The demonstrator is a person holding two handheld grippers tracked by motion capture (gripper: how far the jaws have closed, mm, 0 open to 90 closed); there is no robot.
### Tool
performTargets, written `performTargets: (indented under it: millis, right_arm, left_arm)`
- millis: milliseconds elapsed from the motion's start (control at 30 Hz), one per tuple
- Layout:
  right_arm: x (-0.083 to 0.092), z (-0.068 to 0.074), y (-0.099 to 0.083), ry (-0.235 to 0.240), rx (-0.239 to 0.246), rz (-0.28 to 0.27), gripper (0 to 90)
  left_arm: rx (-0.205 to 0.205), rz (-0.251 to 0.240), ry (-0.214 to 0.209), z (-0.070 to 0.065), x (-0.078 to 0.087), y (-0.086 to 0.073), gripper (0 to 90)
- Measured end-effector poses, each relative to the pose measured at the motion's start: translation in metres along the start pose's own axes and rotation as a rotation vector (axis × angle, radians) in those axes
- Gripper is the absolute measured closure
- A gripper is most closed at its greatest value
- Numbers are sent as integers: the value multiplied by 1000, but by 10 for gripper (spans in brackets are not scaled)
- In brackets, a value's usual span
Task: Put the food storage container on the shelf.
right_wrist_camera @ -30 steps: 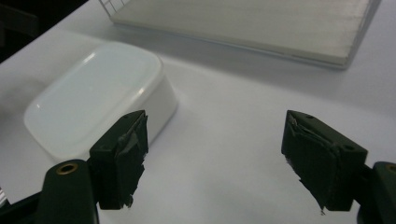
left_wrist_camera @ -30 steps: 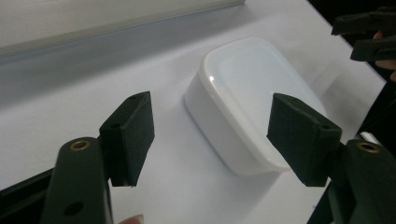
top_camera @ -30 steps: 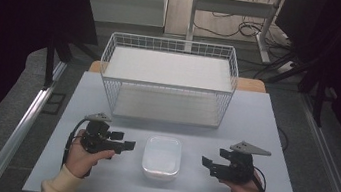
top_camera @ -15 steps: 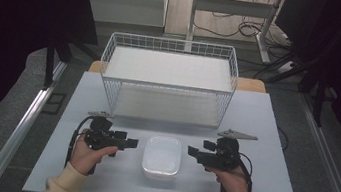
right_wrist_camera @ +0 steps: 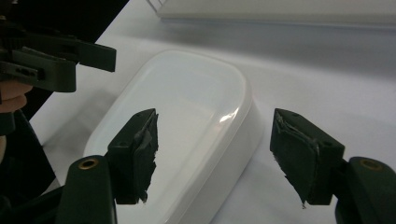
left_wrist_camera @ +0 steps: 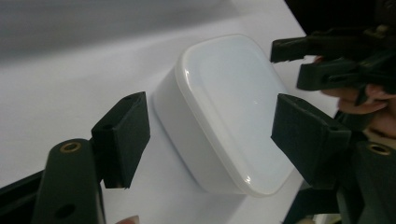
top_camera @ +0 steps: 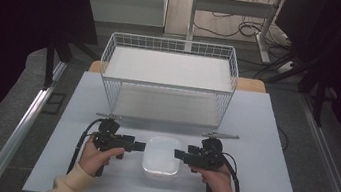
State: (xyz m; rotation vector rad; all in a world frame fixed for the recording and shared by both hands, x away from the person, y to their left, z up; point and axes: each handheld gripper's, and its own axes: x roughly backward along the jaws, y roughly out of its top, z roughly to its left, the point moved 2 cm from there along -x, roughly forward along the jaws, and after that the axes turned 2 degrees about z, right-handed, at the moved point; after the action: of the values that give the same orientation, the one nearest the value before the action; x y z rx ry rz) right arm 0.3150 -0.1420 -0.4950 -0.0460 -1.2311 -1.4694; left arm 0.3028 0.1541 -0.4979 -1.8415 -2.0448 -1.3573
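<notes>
Two claws flank one white container on the pale, smooth desk [top_camera: 267,180]. At lower left of the high view, the left claw [top_camera: 139,146] points right, its two black jaws spread apart, its tip just beside the container [top_camera: 162,158]. The container is a glossy, rounded-corner rectangular plastic box with a lid, lying at lower centre. At lower right, the right claw [top_camera: 179,154] points left, jaws likewise spread. One white wire basket [top_camera: 168,78], boxy and open-meshed, stands at upper centre.

I see a white lidded plastic container [top_camera: 162,157] with rounded corners. It sits flat and closed, near my table edge, centred.
</notes>
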Motion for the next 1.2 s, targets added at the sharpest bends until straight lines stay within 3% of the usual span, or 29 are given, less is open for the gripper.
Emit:
performTargets:
  millis: [467,600,833,1033,1067,1200]
  right_arm:
    - [-10,-1,-8,39,-33,33,388]
    - [-11,-1,-9,50,-40,36,404]
    - [-12,-2,-11,74,-81,42,480]
    - [-6,-2,-13,71,-129,28,601]
    - [-4,-3,-14,89,-156,16,632]
    - [-1,-5,-16,116,-191,8,666]
  left_arm:
    - [29,39,-28,3,-19,-4,333]
    - [69,43,-64,4,-24,-6,360]
    - [96,51,-98,5,-29,-9,460]
    - [83,18,-57,1,-26,-11,589]
    - [83,13,-56,0,-25,-11,622]
    - [81,-5,-57,-3,-21,-12,653]
